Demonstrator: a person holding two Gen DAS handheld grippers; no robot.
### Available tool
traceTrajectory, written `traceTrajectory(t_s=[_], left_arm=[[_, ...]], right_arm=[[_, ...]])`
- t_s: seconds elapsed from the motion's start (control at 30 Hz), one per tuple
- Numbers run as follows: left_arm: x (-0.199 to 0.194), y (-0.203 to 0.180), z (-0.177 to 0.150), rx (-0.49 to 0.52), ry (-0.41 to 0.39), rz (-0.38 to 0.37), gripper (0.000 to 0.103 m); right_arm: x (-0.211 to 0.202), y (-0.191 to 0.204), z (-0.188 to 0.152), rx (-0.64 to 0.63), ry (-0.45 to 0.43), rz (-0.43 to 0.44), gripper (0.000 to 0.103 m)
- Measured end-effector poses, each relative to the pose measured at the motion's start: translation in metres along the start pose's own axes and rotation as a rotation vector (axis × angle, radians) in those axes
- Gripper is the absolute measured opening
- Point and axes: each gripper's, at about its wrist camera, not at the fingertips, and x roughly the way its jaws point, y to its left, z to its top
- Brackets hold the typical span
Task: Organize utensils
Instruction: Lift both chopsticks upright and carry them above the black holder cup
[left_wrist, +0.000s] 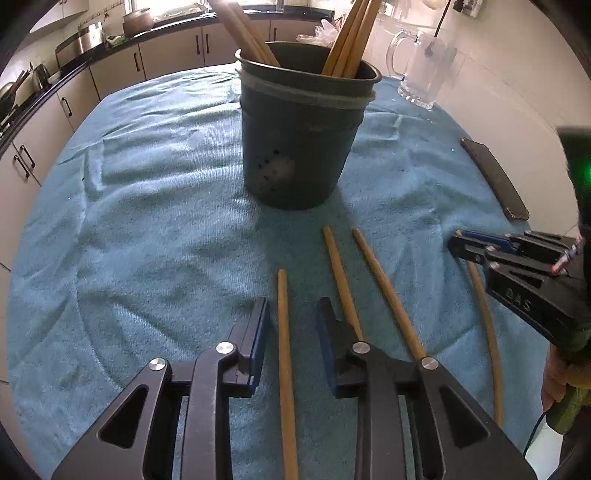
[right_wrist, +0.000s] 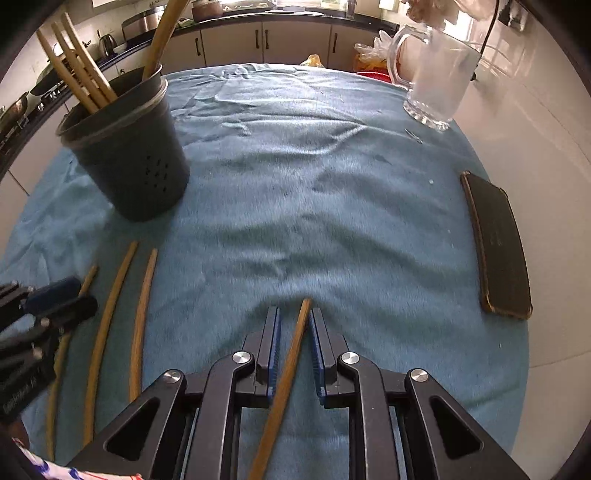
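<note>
A dark utensil holder (left_wrist: 299, 147) (right_wrist: 133, 162) stands on the blue towel with several wooden chopsticks upright in it. More chopsticks lie flat on the towel in front of it. My left gripper (left_wrist: 291, 306) (right_wrist: 79, 295) is open and straddles one lying chopstick (left_wrist: 282, 332), with clear gaps on both sides. Two further chopsticks (left_wrist: 341, 280) (left_wrist: 388, 291) lie just to its right. My right gripper (right_wrist: 295, 314) (left_wrist: 458, 242) is narrowly open around another chopstick (right_wrist: 299, 332) (left_wrist: 484, 321). That stick runs slanted between the pads, nearer the right one, with a gap at the left.
A glass mug (left_wrist: 424, 70) (right_wrist: 436, 81) stands at the far right of the towel (right_wrist: 295, 184). A flat dark case (left_wrist: 495, 181) (right_wrist: 498, 251) lies along the right edge. Kitchen cabinets and a counter run behind. A hand (left_wrist: 554, 376) holds the right gripper.
</note>
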Motion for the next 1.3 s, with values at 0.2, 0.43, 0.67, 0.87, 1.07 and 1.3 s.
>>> traceTrajectory(t_s=[0.2, 0.43, 0.67, 0.87, 1.07, 1.3], left_arm=[[-0.005, 0.008, 0.0, -0.02, -0.028, -0.019, 0.005], [-0.057, 0.013, -0.004, -0.017, -0.164, -0.005, 0.005], [-0.116, 0.014, -0.014, -0.04, -0.294, -0.058, 0.005], [-0.153, 0.013, -0.021, -0.063, -0.371, -0.092, 0.005], [-0.189, 0.016, -0.03, -0.082, -0.441, -0.129, 0.005], [-0.217, 0.021, -0.038, -0.09, -0.501, -0.145, 0.005]], right_arm=[[0.0, 0.005, -0.001, -0.002, -0.043, 0.003, 0.006], [-0.04, -0.008, -0.011, 0.063, -0.178, 0.078, 0.005], [-0.103, -0.003, -0.021, 0.077, -0.332, 0.126, 0.005], [-0.141, 0.003, -0.028, 0.077, -0.423, 0.174, 0.005], [-0.163, 0.008, -0.034, 0.074, -0.471, 0.203, 0.005], [-0.18, 0.007, -0.038, 0.091, -0.508, 0.231, 0.005]])
